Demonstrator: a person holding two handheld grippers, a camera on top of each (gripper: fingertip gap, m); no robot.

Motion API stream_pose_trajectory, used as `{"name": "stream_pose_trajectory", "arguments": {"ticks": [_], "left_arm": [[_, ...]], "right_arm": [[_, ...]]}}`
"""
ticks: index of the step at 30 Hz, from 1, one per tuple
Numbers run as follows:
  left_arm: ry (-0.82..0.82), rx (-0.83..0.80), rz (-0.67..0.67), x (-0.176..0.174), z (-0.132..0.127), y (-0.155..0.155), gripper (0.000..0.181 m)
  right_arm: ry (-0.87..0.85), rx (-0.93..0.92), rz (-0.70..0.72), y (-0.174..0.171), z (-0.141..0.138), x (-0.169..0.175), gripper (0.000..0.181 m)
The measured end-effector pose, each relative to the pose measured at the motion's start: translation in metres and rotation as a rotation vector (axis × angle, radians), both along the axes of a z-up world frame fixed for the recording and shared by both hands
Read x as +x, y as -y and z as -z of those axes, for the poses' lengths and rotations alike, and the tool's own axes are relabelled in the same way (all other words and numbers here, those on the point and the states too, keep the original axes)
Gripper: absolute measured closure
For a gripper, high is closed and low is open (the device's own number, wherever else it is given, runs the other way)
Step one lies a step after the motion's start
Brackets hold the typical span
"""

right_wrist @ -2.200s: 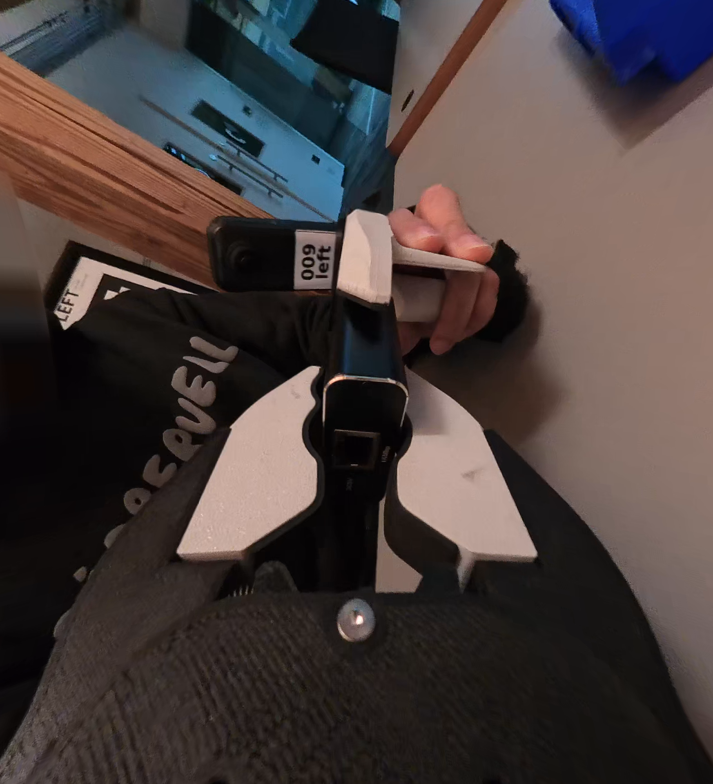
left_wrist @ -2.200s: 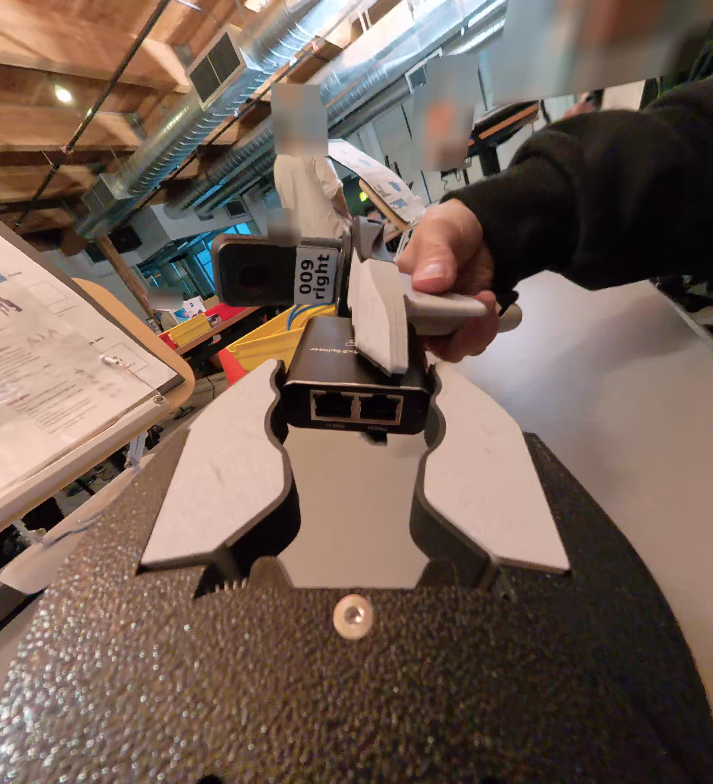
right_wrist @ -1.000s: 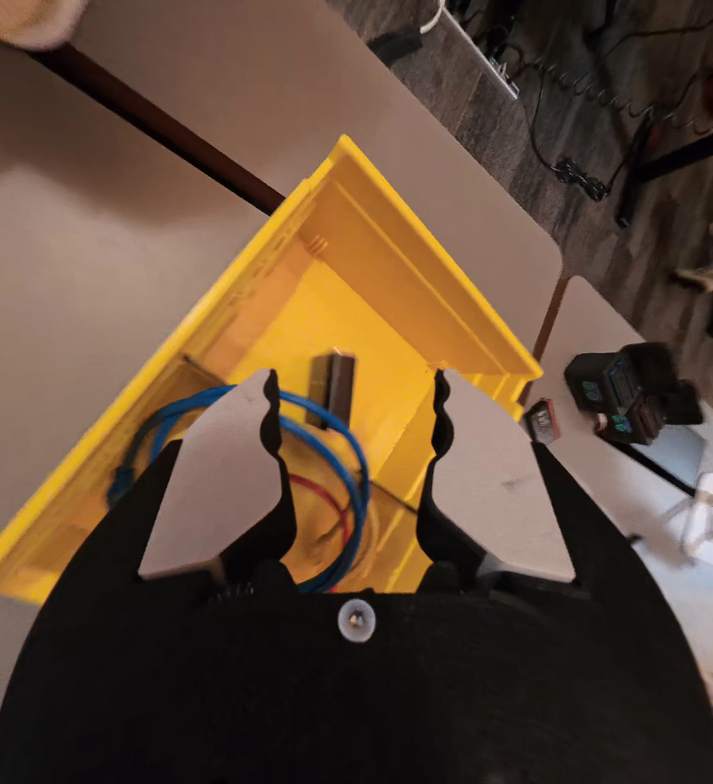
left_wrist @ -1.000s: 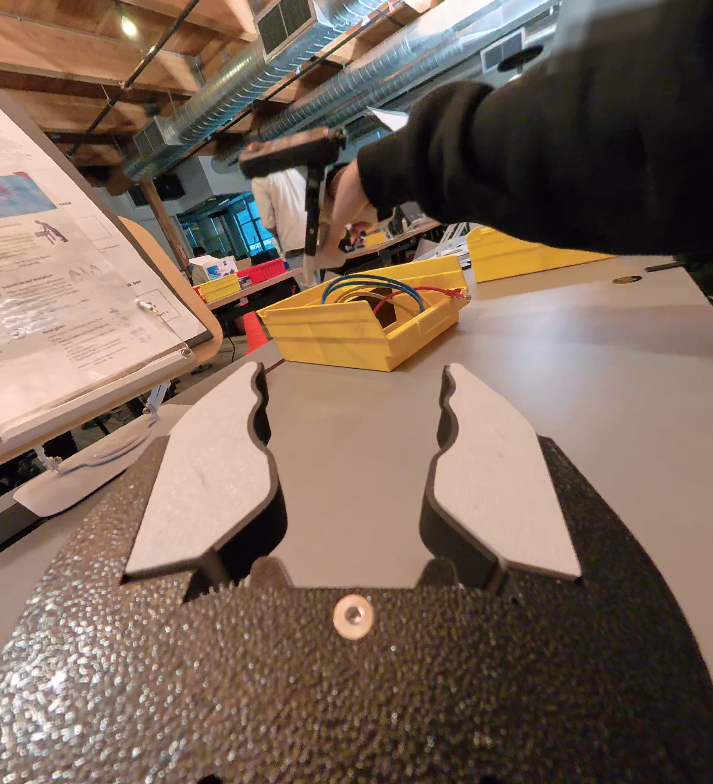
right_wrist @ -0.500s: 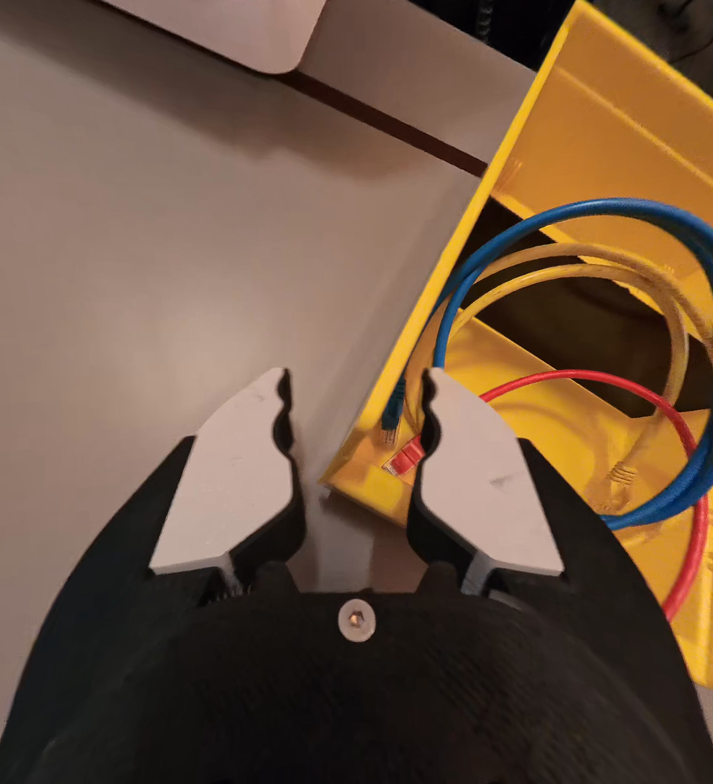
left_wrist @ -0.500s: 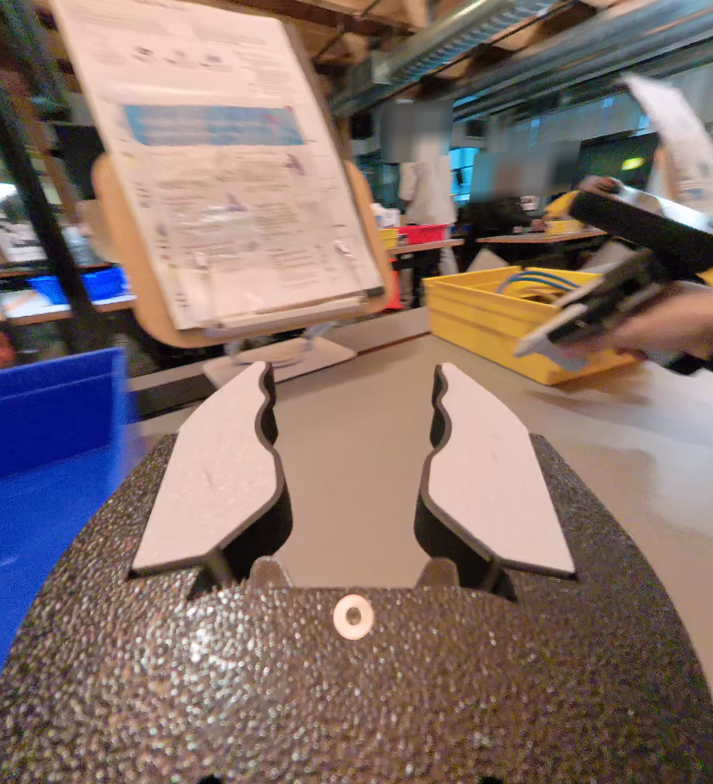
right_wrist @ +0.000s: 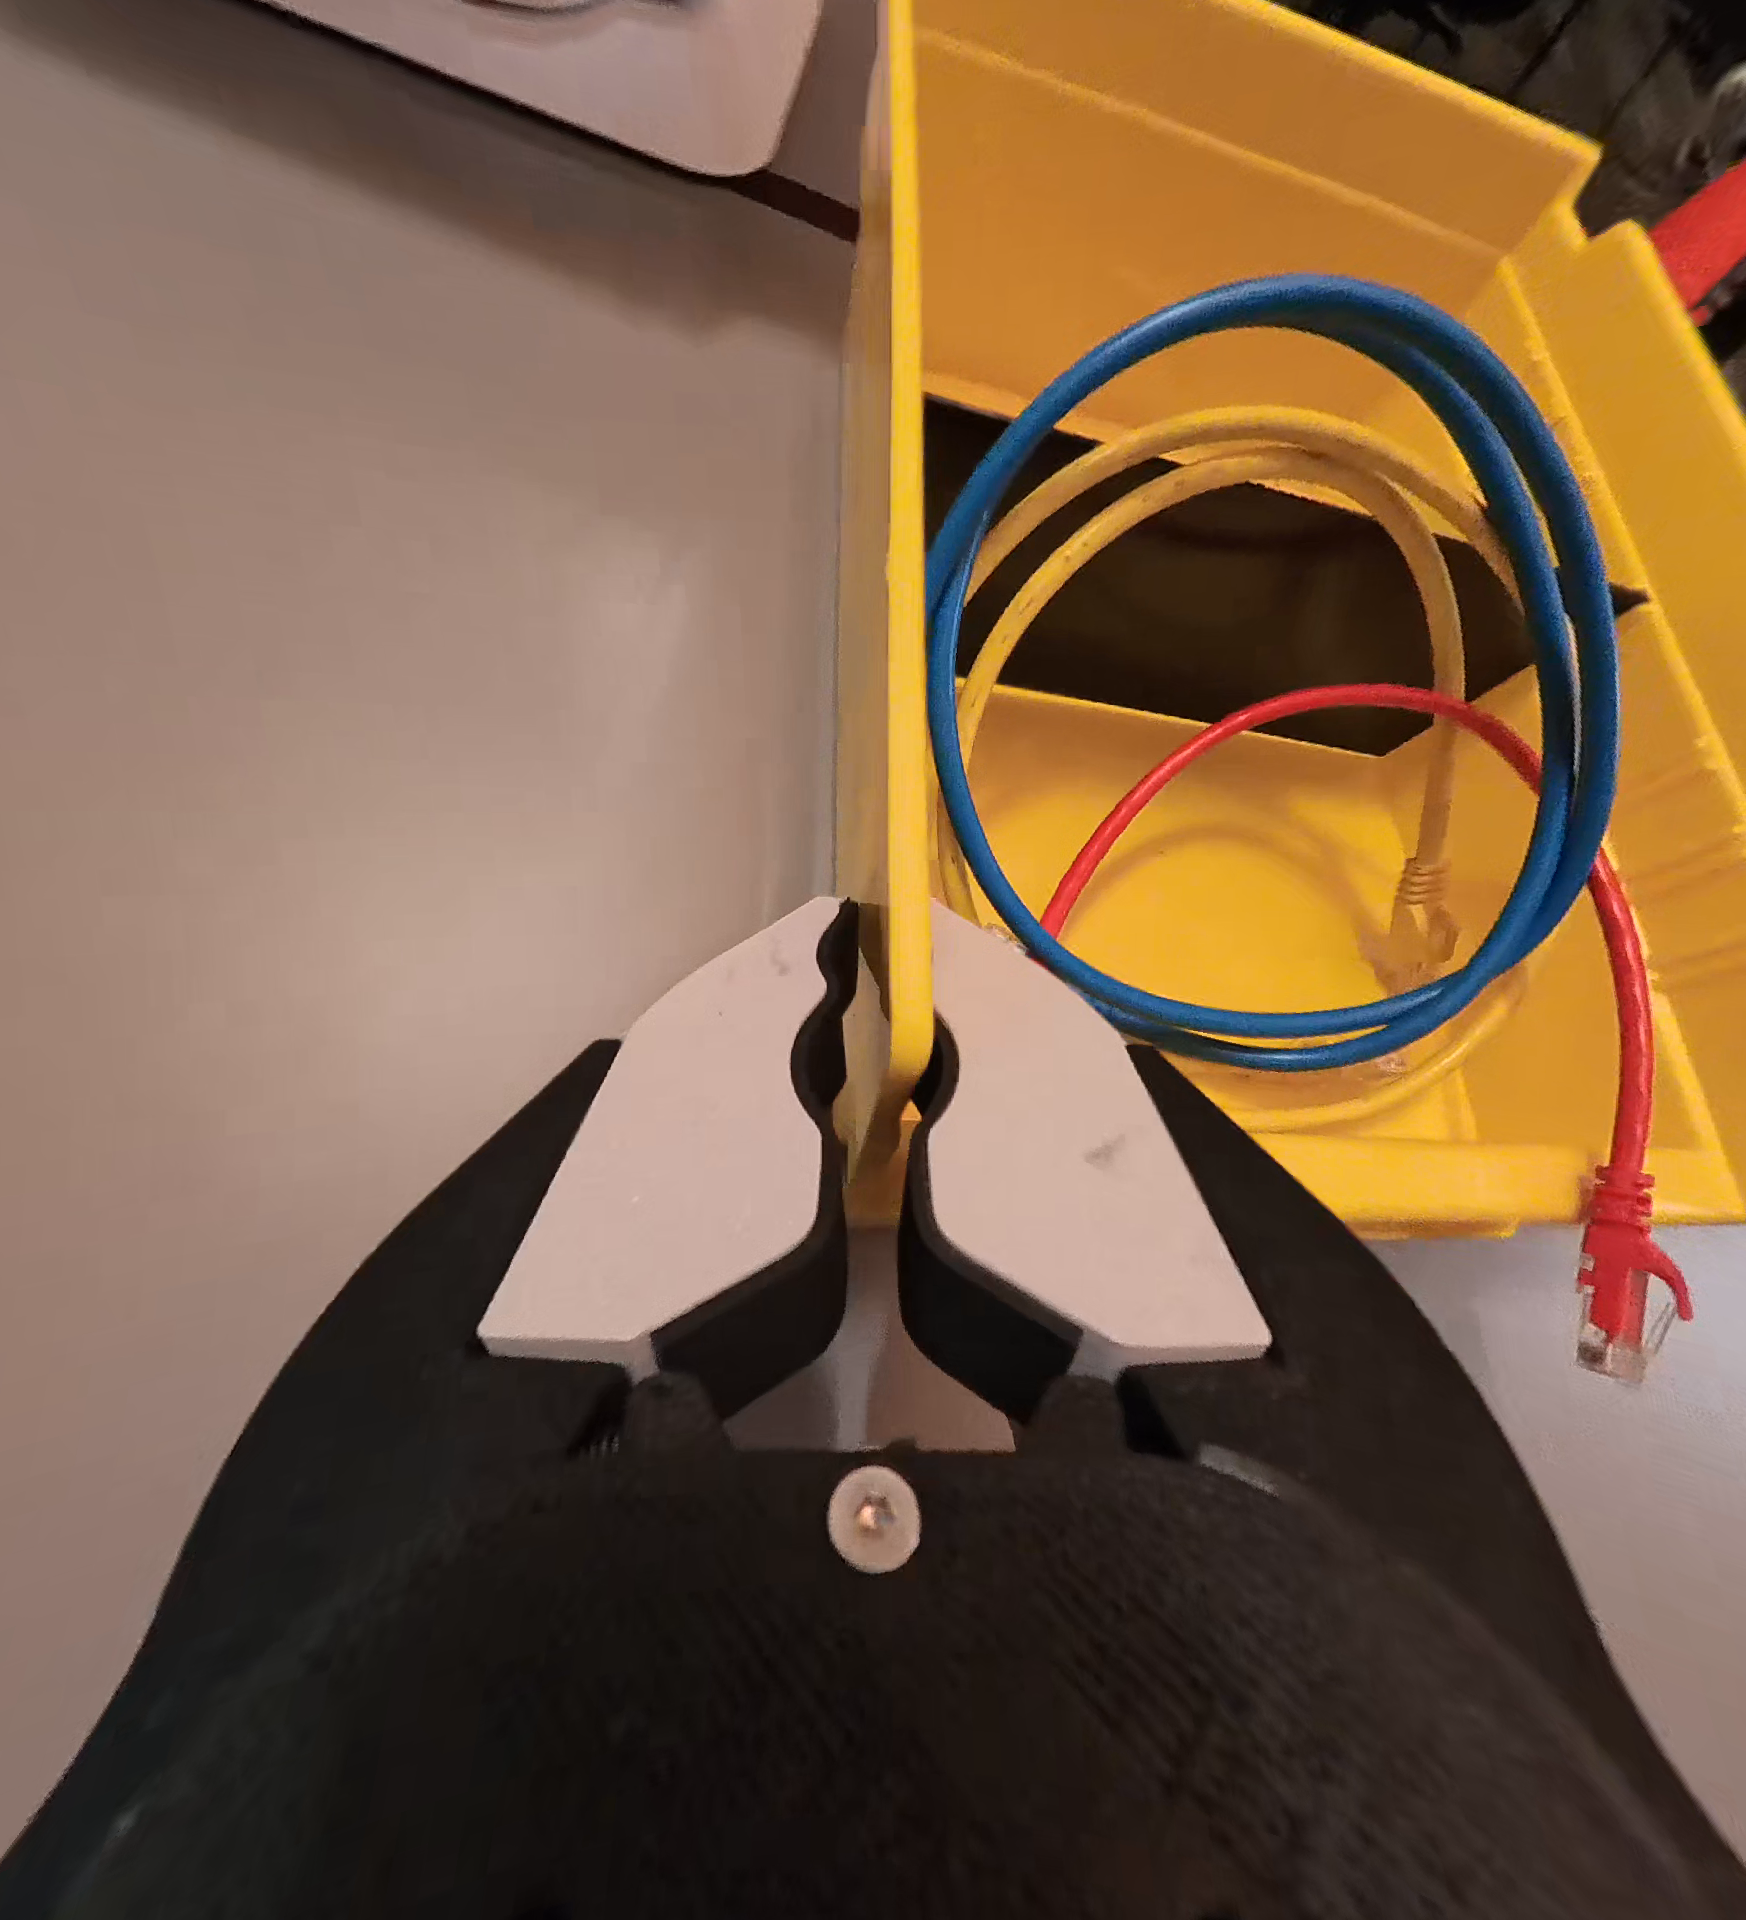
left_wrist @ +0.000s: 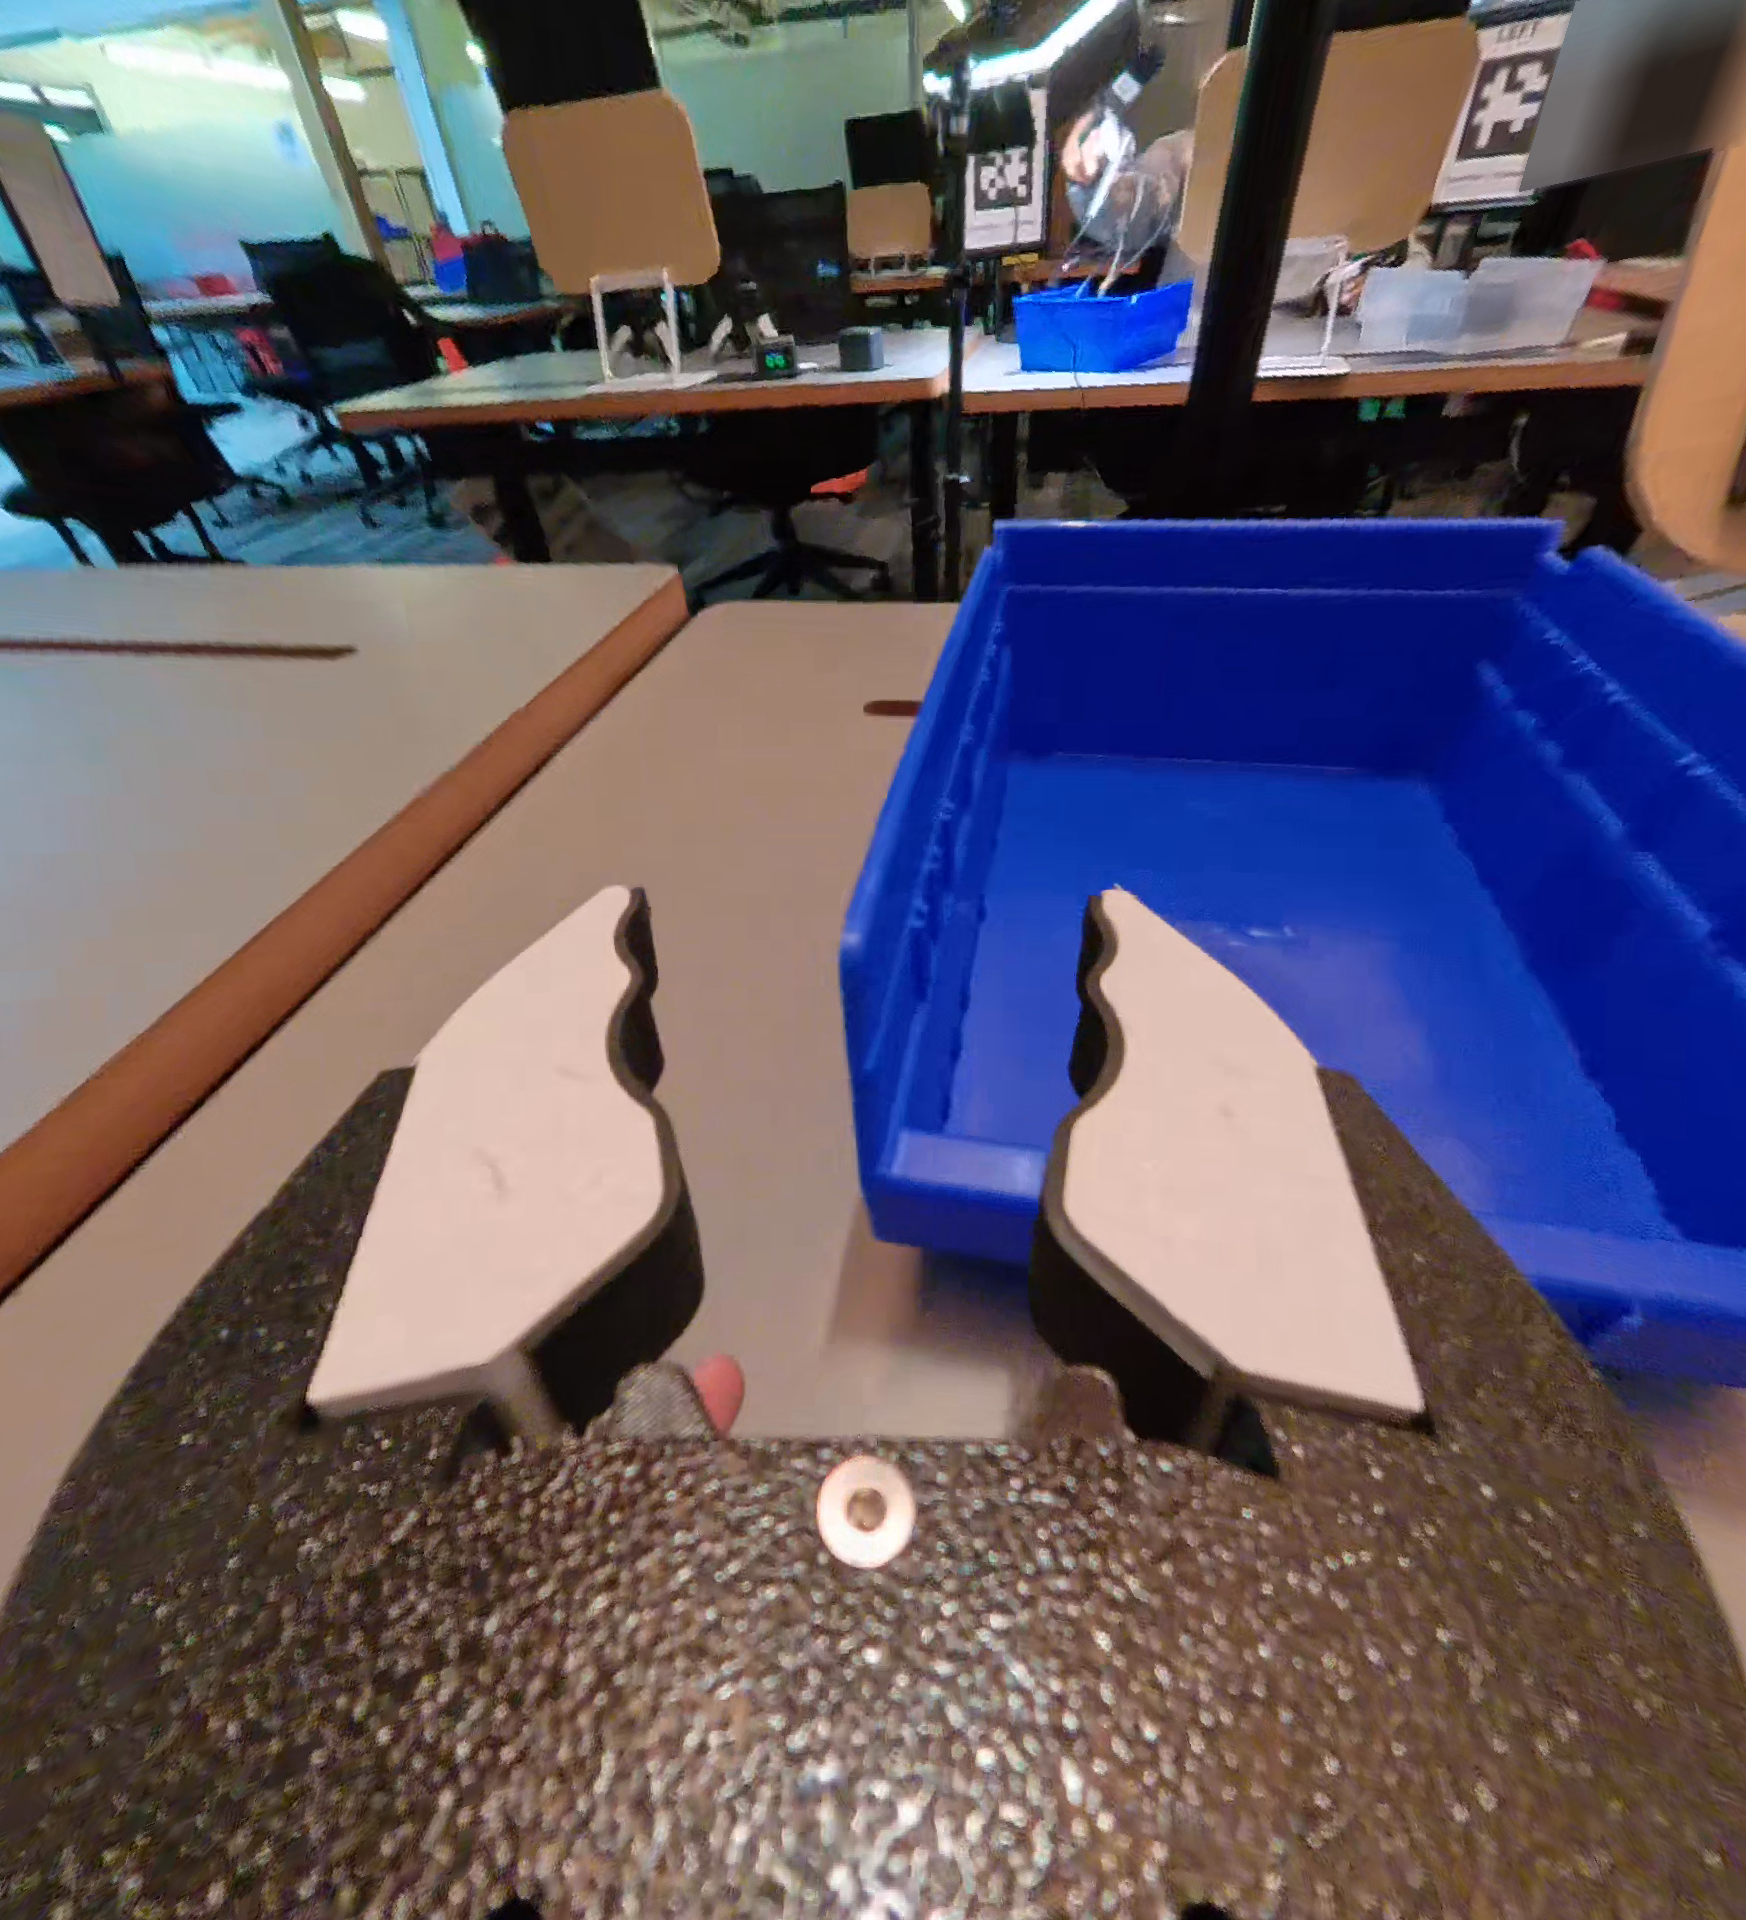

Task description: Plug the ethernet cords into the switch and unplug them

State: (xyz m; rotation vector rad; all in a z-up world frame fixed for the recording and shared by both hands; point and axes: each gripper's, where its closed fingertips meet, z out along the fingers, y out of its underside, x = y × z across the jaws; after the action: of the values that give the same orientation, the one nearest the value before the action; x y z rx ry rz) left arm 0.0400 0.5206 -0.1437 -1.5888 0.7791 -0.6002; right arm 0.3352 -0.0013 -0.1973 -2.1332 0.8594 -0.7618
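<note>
Pinching the yellow bin (right_wrist: 1212, 208) wall, right gripper (right_wrist: 890, 925) is probably repositioning it, cords (right_wrist: 1264, 675) inside; left gripper (left_wrist: 864, 914) gapes empty beside blue bin (left_wrist: 1368, 665).

A pale grey table (left_wrist: 765, 790) with a brown edge carries a blue bin (left_wrist: 1264, 644) at about 2 o'clock in the left wrist view, its inside bare. A second table (left_wrist: 173, 810) butts against it at 9 o'clock. In the right wrist view a yellow bin (right_wrist: 879, 520) sits on the table (right_wrist: 329, 623) at 1 o'clock (cords coiled inside), and a red cord's plug (right_wrist: 1622, 1314) lies on the tabletop at 4 o'clock.
</note>
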Motion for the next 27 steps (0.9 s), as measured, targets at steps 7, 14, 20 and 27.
{"name": "stream_pose_trajectory", "arguments": {"ticks": [7, 14, 20, 27], "left_arm": [[0.067, -0.133, 0.092, 0.008, 0.018, -0.011, 0.109], [-0.084, -0.087, 0.203, 0.029, 0.025, -0.013, 0.121], [-0.146, -0.216, 0.273, 0.043, 0.032, -0.019, 0.178], [-0.020, -0.283, 0.141, 0.006, 0.020, -0.018, 0.179]], "right_arm": [[-0.015, -0.002, -0.102, -0.022, -0.001, -0.115, 0.176], [0.066, -0.052, -0.346, -0.076, -0.003, -0.220, 0.175], [0.059, 0.049, -0.468, -0.131, -0.008, -0.262, 0.174], [-0.011, 0.210, -0.598, -0.207, -0.017, -0.297, 0.158]]}}
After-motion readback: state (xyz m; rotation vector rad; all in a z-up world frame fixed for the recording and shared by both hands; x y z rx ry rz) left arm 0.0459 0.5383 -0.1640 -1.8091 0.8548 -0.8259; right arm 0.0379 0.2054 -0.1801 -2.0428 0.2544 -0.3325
